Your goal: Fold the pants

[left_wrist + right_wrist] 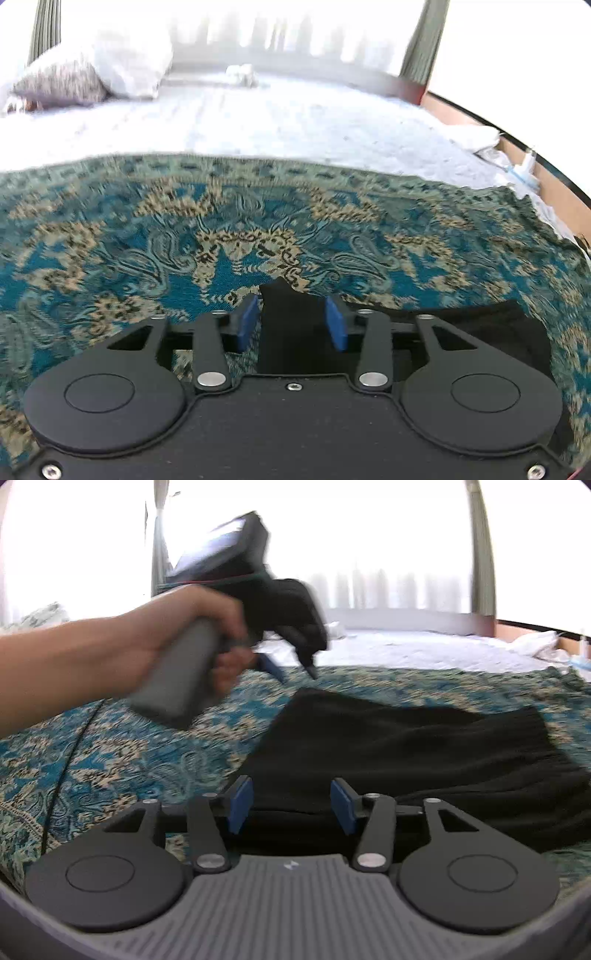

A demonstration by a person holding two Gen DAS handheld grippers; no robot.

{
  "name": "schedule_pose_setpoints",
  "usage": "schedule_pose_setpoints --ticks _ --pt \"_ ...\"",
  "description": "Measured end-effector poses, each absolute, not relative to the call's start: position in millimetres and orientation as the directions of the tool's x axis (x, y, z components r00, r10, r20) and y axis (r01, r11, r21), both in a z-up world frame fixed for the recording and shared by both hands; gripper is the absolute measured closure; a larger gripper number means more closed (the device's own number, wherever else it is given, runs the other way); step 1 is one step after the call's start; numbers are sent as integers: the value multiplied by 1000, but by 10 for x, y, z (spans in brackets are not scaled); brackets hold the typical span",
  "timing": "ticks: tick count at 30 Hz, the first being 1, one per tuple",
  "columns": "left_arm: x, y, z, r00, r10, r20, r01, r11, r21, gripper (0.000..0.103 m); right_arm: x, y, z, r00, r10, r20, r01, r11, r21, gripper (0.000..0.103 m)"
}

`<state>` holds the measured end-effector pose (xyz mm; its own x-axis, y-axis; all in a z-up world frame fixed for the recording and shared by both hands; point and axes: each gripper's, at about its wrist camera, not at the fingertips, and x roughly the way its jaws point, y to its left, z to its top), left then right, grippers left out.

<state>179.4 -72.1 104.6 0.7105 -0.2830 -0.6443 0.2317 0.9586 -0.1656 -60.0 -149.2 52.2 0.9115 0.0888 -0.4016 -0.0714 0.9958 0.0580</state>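
Observation:
Black pants lie folded and flat on a teal patterned bedspread. In the right wrist view a person's hand holds my left gripper just above the pants' far left corner, fingers pointing down and clear of the cloth. In the left wrist view that corner shows between the blue pads, which stand apart from it; the left gripper is open. My right gripper is open at the pants' near edge, the black cloth lying between and under its pads without being pinched.
The bedspread covers the near part of a bed with a white sheet. Pillows sit at the far left. A wooden bed edge with crumpled white cloth runs along the right. A thin black cable crosses the spread at left.

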Motion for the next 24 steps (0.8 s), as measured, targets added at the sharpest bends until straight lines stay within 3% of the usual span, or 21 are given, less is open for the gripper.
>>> schedule_pose_setpoints --ticks 9,17,24 --pt "599 -659 1019 771 -263 -580 232 964 -129 41 -854 -2011 623 908 -107 -405 122 993 11 29" --pt "-211 -677 699 738 -249 -627 204 968 -145 23 -1074 -2286 585 881 -192 -432 204 979 -18 21" --pt "-541 -688 476 712 -232 -662 200 972 -126 16 -1134 -2355 414 850 -217 -480 233 972 -26 16"
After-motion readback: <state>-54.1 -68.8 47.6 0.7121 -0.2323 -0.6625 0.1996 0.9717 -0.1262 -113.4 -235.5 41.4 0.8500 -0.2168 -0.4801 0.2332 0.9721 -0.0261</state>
